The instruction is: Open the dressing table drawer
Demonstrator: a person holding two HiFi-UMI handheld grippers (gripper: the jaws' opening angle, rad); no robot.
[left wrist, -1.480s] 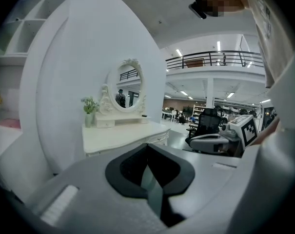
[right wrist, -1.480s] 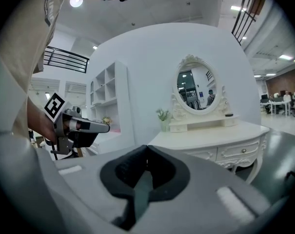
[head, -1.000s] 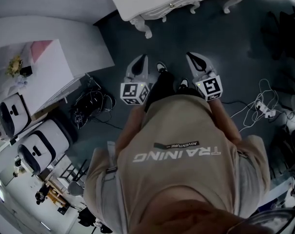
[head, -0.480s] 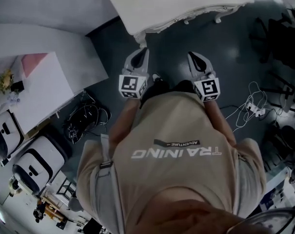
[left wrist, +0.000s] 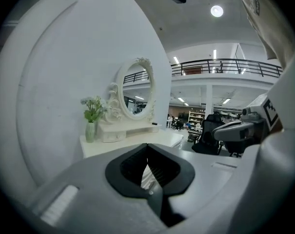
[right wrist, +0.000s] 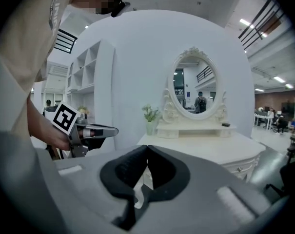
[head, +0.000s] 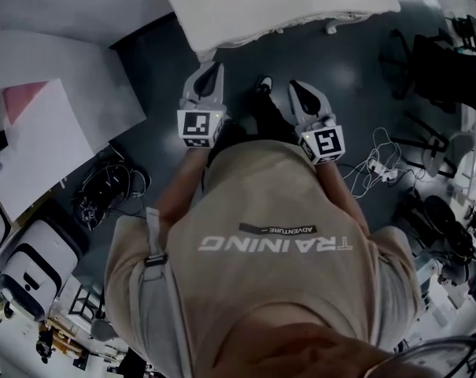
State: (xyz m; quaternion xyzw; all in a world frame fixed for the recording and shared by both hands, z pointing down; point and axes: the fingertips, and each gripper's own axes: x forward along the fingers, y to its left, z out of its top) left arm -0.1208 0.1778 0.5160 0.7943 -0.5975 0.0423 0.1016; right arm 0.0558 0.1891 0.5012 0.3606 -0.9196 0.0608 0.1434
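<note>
The white dressing table (head: 277,5) stands at the top of the head view, seen from above. In the right gripper view it shows an oval mirror (right wrist: 196,88), a vase of flowers (right wrist: 150,119) and a front drawer with a small knob (right wrist: 242,169). The mirror (left wrist: 137,89) and vase (left wrist: 91,122) also show in the left gripper view. My left gripper (head: 212,72) and right gripper (head: 296,89) are held side by side in front of the person, short of the table's edge and apart from it. Both are shut with nothing between the jaws.
A white curved partition (head: 60,57) stands to the left. Cables (head: 102,194) lie on the dark floor at left, and a power strip with cords (head: 379,168) at right. Black chairs (head: 438,57) stand at far right; white machines (head: 23,268) at lower left.
The person has stepped toward the dressing table, which now sits closer and fills more of the head view's top. Both grippers stay shut and have moved forward with the person.
</note>
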